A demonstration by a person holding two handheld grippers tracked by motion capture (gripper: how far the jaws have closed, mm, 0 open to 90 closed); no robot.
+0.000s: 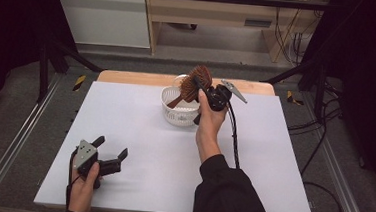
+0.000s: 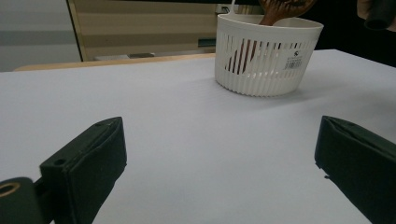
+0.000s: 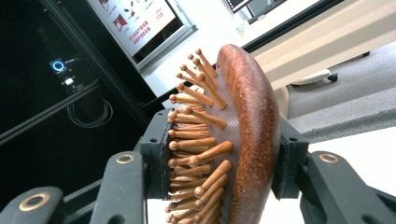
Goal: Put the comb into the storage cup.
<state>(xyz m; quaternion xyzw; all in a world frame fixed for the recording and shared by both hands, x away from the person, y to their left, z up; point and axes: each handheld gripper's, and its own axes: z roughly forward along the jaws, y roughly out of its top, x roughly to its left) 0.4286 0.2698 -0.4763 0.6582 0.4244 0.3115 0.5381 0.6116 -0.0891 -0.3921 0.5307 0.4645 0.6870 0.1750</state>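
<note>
A brown wooden hairbrush [image 1: 195, 83] with wooden pins is held above a white slotted basket [image 1: 168, 108], its handle slanting down into the basket. My right gripper [image 1: 199, 85] is shut on the brush head; in the right gripper view one jaw presses the pins and the other the rounded back of the hairbrush [image 3: 243, 135]. My left gripper [image 1: 110, 148] rests low over the table's near left with its jaws wide apart and nothing between them. The left gripper view looks between its fingers [image 2: 88, 163] across the table at the basket [image 2: 261, 70], with the brush handle [image 2: 268, 16] rising out of it.
The white tabletop [image 1: 138, 147] has a wooden strip along its far edge. A black cable [image 1: 234, 134] trails from the right gripper toward the near side. Metal frame rails run along both sides of the table.
</note>
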